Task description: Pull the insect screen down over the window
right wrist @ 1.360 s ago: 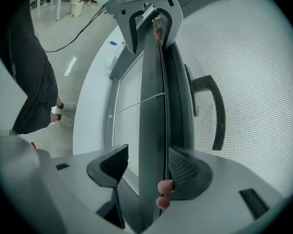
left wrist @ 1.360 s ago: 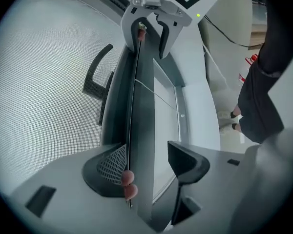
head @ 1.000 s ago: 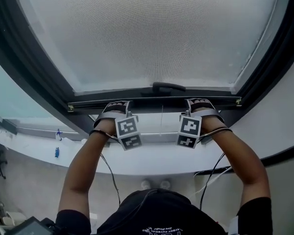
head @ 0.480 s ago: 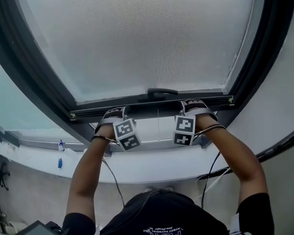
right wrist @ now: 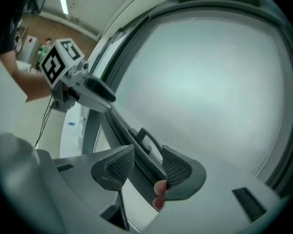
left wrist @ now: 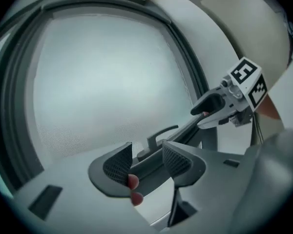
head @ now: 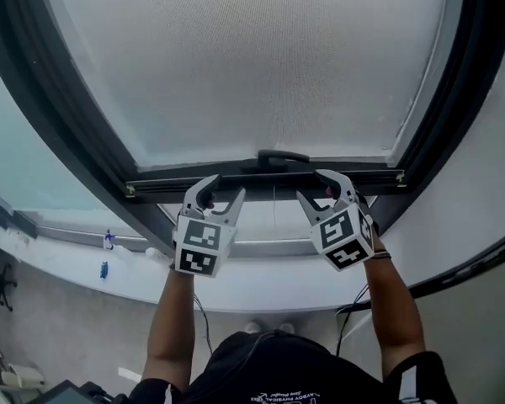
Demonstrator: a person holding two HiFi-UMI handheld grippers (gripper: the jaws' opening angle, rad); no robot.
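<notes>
Two grippers noted up at the lower edge of the insect screen (head: 252, 66), arms stretched overhead. Mesh drawn down across most of the window (head: 59, 116), dark frame on both sides. Screen's dark bottom bar (head: 261, 178) lying level, short of the lower frame rail (head: 278, 244), with a pale strip of open pane between the two. Small black pull handle (head: 284, 156) on the bar's middle, between the two grippers and touched by neither.

Left gripper (head: 221, 194) just left of the handle, marker cube (head: 198, 247) hanging below. Own view: ribbed pads (left wrist: 119, 164) well apart, bar running through the gap between them, not clamped. Cannot tell whether either pad brushes the bar. Two pinkish fingertips (left wrist: 132, 181) of the person peeking at the edge of one jaw.

Right gripper (head: 317, 188) just right of the handle, cube (head: 343, 236) tilted outward. Own view: same picture, jaws spread, bar and handle seen passing between them, nothing pinched. Again two fingertips showing beside one jaw.

White ledge (head: 261, 289) below the window, well under both grippers.
</notes>
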